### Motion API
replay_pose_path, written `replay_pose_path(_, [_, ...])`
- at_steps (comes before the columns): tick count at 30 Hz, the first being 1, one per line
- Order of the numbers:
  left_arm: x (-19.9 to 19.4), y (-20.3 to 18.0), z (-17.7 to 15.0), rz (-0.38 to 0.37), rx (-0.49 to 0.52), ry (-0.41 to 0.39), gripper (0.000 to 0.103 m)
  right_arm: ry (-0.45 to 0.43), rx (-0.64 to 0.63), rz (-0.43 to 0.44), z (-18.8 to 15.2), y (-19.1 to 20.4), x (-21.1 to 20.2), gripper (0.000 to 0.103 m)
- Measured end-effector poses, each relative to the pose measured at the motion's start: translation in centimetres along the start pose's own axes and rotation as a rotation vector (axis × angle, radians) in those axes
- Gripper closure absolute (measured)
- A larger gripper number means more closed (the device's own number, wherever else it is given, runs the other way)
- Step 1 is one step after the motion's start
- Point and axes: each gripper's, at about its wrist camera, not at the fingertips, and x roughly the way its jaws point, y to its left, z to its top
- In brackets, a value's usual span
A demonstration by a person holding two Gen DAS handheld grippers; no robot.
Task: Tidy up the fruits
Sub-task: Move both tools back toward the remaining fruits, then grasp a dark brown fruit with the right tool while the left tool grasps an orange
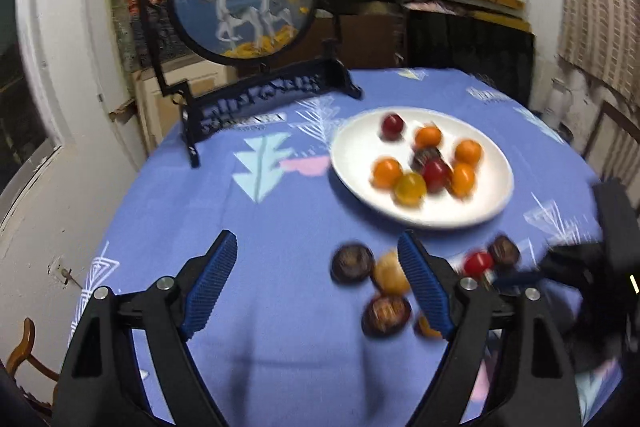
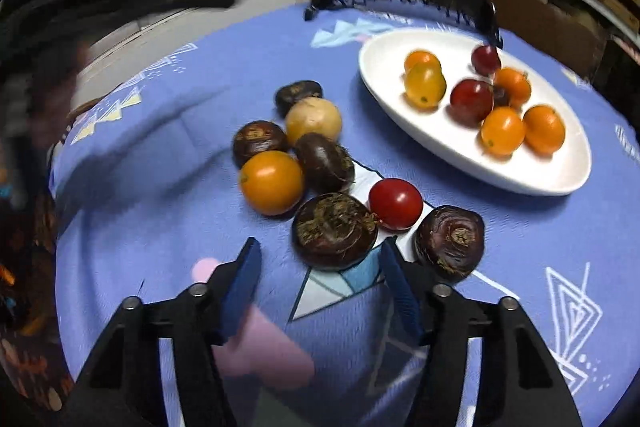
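Both grippers hung over the blue patterned tablecloth (image 2: 168,211) with nothing between their blue pads: the left gripper (image 1: 316,285) gaped wide, the right gripper (image 2: 320,283) stood narrower but empty, just short of a dark water chestnut (image 2: 334,231). Loose fruit lay clustered near it: more brown chestnuts, an orange tomato (image 2: 272,183), a red tomato (image 2: 395,203), one pale round fruit (image 2: 314,121). Several tomatoes already sat on the white plate (image 2: 532,179) beyond. The chestnuts looked hard and light, best pinched across their flat sides; the glossy, thin-skinned tomatoes would likely slip or bruise under a firm squeeze.
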Motion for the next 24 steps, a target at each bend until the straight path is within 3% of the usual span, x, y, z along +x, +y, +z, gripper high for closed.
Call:
replay_pose_path(2, [-0.3,-1.1,-1.0,-0.033,0.039,0.011,0.023,0.0,0.016,-0.007,0.2,-0.3,0.4,0.058])
replay_pose_path(11, [0.6,-7.0,-4.3,-0.142,0.184,0.086,0.024,-0.066,0.045,-0.039,-1.2,-1.8,-3.0,0.058])
replay_pose_path(13, [1.2,-8.2,-4.9,-0.149,0.221,0.104,0.028,-0.069,0.059,-0.044,-1.7,-2.4,-3.7,0.058])
replay_pose_path(17, [2.9,-9.3,-5.1,-0.149,0.243,0.156,0.052,-0.072,0.084,-0.035,-2.2,-3.0,-3.8,0.058])
replay_pose_path(24, [5.3,-9.7,-4.9,-0.132,0.234,0.206,0.054,-0.077,0.091,-0.018,-2.6,-3.3,-3.8,0.058])
